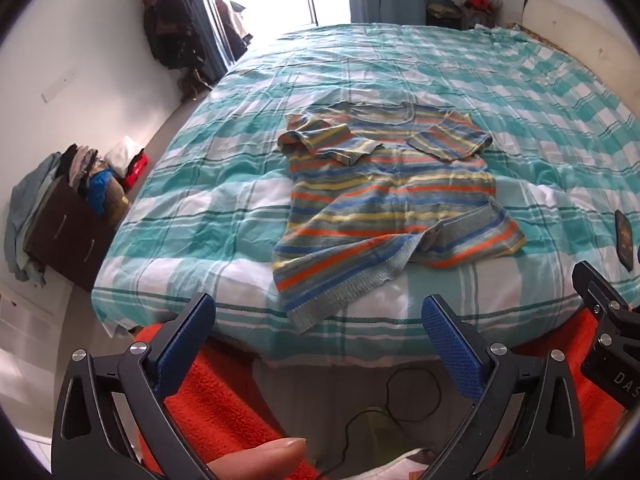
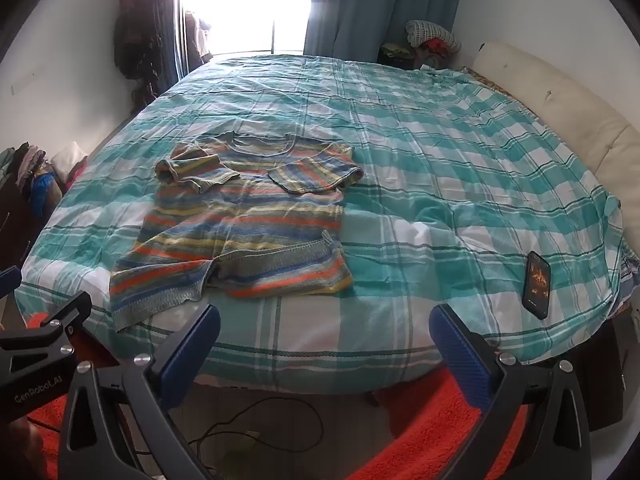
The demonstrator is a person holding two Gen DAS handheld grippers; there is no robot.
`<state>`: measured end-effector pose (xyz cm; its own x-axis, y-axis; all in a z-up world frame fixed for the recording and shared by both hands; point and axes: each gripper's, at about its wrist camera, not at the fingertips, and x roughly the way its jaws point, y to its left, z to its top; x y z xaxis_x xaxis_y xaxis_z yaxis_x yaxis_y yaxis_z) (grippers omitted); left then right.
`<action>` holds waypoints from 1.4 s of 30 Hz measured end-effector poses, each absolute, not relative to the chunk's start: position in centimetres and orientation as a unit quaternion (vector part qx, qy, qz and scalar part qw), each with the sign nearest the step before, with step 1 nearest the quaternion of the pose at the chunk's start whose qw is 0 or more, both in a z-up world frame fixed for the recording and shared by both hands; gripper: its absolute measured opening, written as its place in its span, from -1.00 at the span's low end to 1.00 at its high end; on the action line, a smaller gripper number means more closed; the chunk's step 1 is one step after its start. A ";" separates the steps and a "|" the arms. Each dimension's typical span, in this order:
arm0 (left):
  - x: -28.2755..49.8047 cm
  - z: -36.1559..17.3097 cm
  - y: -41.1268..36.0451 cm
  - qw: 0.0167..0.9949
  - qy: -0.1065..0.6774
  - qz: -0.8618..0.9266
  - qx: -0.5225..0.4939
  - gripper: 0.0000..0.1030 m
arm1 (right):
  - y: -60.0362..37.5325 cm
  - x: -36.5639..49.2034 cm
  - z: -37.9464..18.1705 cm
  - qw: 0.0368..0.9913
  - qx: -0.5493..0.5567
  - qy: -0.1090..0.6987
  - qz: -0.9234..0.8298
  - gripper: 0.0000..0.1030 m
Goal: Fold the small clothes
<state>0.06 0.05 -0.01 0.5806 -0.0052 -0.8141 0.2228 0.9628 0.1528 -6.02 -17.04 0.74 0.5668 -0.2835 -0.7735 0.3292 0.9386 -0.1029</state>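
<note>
- Your left gripper (image 1: 318, 344) sat at the bottom of its own view with both blue pads spread wide and nothing between them; it hung short of the bed's near edge, over the floor and the orange rug (image 1: 224, 400).
- Your right gripper (image 2: 324, 344) was likewise released, pads (image 2: 460, 356) far apart, empty, at the bottom of the right wrist view.
- The striped knit shirt (image 1: 384, 204) lay on the checked teal bedspread (image 1: 192, 208), in the centre of the left view and left of centre in the right view (image 2: 240, 220).
- Both short sleeves were folded inward across the chest, and the neckline pointed toward the top of the frame.
- The lower right corner of the hem was turned up, showing a grey ribbed band; the lower left corner reached almost to the bed's near edge.
- A dark phone (image 2: 537, 284) lay on the bedspread at the right of the right view, well apart from the shirt.
- A fingertip (image 1: 260, 458) showed at the bottom edge of the left view, probably your thumb, though the view there was too cropped to be sure.
- A dark dresser (image 1: 68, 232) piled with clothes stood at the left of the left view, beside the bed.
- A thin black cable (image 2: 256, 428) lay looped on the floor between the right gripper's fingers.
</note>
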 end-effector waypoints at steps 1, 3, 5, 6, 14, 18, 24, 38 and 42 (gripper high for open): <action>0.1 0.0 0.1 0.881 0.452 -0.064 0.120 1.00 | -17.0 -6.0 0.7 0.885 0.026 0.432 -0.173 1.00; 0.1 0.0 0.1 0.880 0.454 -0.066 0.120 1.00 | -17.0 -6.0 0.6 0.884 0.025 0.432 -0.175 1.00; 0.1 0.0 0.1 0.880 0.454 -0.066 0.121 1.00 | -16.9 -6.0 0.6 0.884 0.025 0.433 -0.174 1.00; 0.1 0.0 0.1 0.880 0.455 -0.066 0.121 1.00 | -16.9 -6.0 0.6 0.884 0.026 0.433 -0.173 1.00; 0.6 -0.1 0.3 0.880 0.455 -0.063 0.122 1.00 | -16.9 -6.2 0.6 0.885 0.028 0.433 -0.172 1.00; 0.1 -0.3 -0.1 0.881 0.454 -0.060 0.122 1.00 | -16.9 -6.0 0.8 0.887 0.033 0.428 -0.171 1.00; 0.4 -0.6 0.1 0.877 0.462 -0.060 0.120 1.00 | -17.4 -6.1 1.7 0.892 0.039 0.417 -0.167 1.00; 1.6 -1.5 1.5 0.859 0.500 -0.072 0.081 1.00 | -17.5 -5.9 1.7 0.904 0.054 0.402 -0.136 1.00; 1.7 -1.7 1.4 0.863 0.494 -0.064 0.091 1.00 | -17.9 -6.1 1.7 0.912 0.067 0.387 -0.120 1.00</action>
